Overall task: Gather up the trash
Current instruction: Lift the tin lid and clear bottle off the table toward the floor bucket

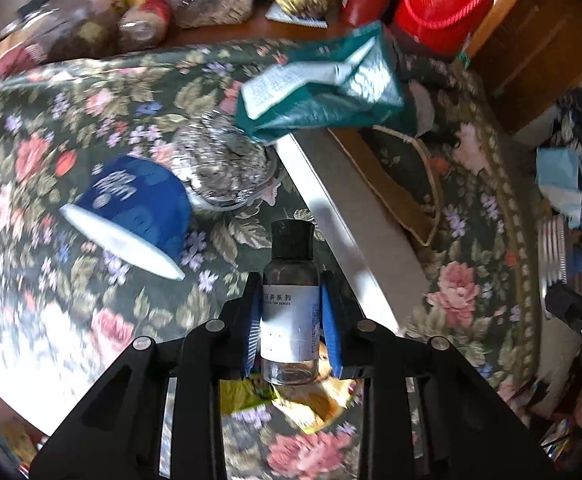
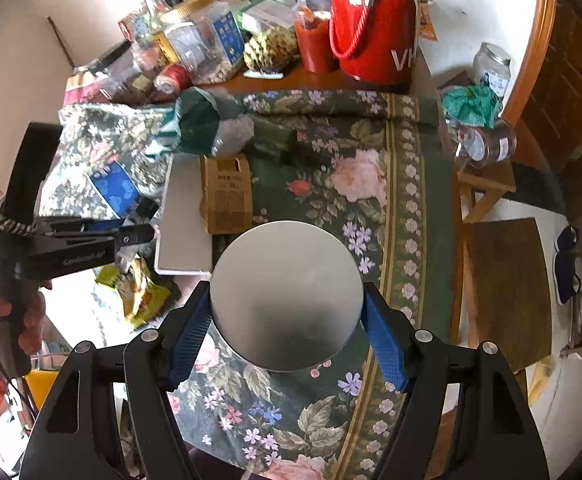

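Step in hand: I judge I am in the middle of collecting; both grippers already carry 1 item each, and more trash lies on the table.
Left gripper (image 1: 291,320): closed on a small bottle (image 1: 289,312); the 2 blue pads press its white label from both sides; the bottle stands upright between them, black cap up, lifted above the floral tablecloth (image 1: 71,128).
Right gripper (image 2: 287,320): closed around a round grey object (image 2: 286,296), seen only as a smooth disc; I cannot tell if it is a lid, a bowl or a can bottom; the pads touch its left and right edges.
Trash left on the table: a blue cup (image 1: 135,208) lying on its side; a crumpled clear plastic piece (image 1: 223,164) just beside it; a green bag (image 1: 327,88) resting partly on a white box (image 1: 343,216); a yellow wrapper (image 2: 141,292) near the table edge, below the left gripper; a brown paper bag (image 2: 226,196) touching the white box.
Next move, my judgement: no bin shows in either view; I must find it first, then carry both items there and open the jaws above it.
Care: the bottle is held only by its label area and may slip; the left view is blurred.
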A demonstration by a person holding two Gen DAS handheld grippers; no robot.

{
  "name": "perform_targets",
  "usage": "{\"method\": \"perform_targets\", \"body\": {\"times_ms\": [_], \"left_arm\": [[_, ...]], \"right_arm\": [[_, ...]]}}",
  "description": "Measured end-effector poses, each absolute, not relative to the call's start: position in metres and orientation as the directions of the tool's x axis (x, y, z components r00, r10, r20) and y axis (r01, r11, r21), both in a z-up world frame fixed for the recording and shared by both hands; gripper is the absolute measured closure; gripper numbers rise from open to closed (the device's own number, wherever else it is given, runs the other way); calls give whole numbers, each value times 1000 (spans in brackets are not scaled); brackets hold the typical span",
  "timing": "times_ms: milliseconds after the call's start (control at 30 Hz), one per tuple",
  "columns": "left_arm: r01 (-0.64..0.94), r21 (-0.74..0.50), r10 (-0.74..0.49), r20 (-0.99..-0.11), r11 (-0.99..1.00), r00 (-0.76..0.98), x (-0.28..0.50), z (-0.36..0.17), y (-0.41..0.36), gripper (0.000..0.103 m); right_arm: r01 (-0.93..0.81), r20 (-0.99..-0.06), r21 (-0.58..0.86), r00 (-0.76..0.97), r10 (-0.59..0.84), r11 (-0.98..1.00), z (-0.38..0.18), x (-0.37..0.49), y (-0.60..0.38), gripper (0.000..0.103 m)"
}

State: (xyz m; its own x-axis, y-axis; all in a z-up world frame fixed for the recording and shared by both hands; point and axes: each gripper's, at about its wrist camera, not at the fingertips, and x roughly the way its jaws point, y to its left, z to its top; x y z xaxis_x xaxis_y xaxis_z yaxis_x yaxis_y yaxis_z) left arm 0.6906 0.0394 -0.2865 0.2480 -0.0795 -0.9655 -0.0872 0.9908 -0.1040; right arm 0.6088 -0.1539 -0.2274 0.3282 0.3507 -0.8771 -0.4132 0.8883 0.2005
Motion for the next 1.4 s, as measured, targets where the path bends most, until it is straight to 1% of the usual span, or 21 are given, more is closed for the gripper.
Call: {"method": "perform_targets", "body": {"times_ms": [167,333,533,700,900,1133,1267,1400], "left_arm": [[-128,-131,-82,-940,983,331,665,-249,46,76],[-124,-143,-76,-896,982,438,638,-201,55,76],[-89,-178,-97,-819,980,566,580,-152,54,76],[-49,-180,-107,-761,983,639,508,-121,63,76],[-4,-188,-136,-720,982,680,423,-107,79,76],[47,-193,-171,-697,980,696,333,-105,94,76],[70,-201,-194,-706,977,681,294,-110,96,76],[84,-219,-221,-735,972,641,272,-123,96,76]], "right_arm": [[-427,-843,205,380,381,881,-204,602,-151,33],[-431,-804,195,443,395,881,-176,583,-146,33],[-425,-749,167,532,395,889,-141,532,-134,33],[-398,-714,154,588,380,904,-124,472,-122,33],[-366,-688,119,640,342,923,-117,391,-98,33],[-322,-676,143,658,330,936,-120,310,-81,33],[-300,-685,140,659,311,944,-128,279,-75,33],[-277,-717,146,632,295,950,-140,259,-74,33]]}}
